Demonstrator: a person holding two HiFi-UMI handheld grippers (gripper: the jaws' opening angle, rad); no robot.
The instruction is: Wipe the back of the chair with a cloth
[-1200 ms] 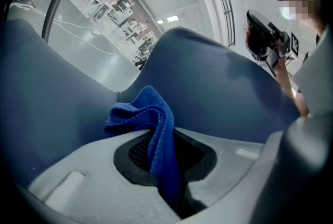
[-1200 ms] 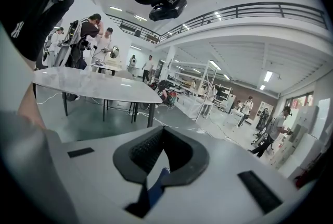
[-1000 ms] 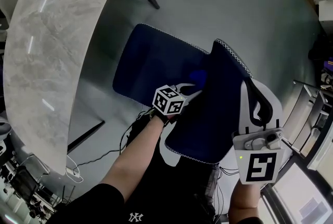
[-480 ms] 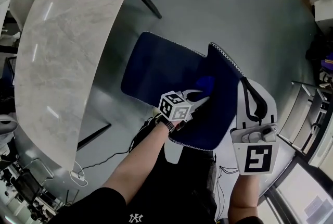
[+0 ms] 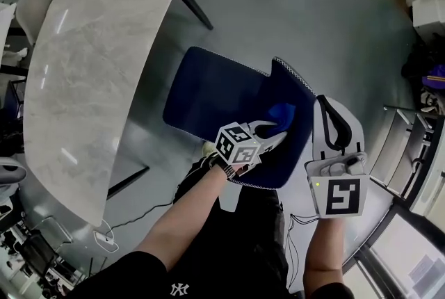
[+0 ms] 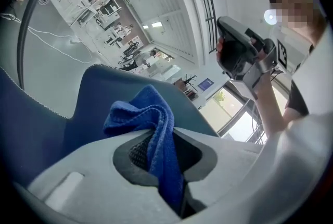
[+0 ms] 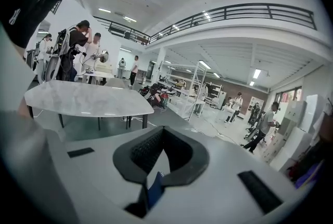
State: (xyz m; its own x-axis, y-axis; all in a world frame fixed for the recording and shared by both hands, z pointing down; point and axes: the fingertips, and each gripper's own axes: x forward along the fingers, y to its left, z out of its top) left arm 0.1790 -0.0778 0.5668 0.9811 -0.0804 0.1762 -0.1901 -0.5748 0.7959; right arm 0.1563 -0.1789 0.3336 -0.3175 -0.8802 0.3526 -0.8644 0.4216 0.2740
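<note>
Left gripper (image 5: 273,132) pinches the blue cloth (image 6: 139,113), held at the chair back (image 5: 300,104) (inner face, apparently touching). Right gripper (image 5: 334,125), jaws pressed together, sits just beside at three o'clock. Marble table (image 5: 90,61) at ten o'clock.

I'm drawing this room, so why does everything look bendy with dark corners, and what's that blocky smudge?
Head view: the wide lens bends the edge of the table into a curve. Left gripper view: rounded dark corners; the blocky patch was added afterwards to hide a face; the cloth is sharp. Right gripper view: the railing bows.
</note>
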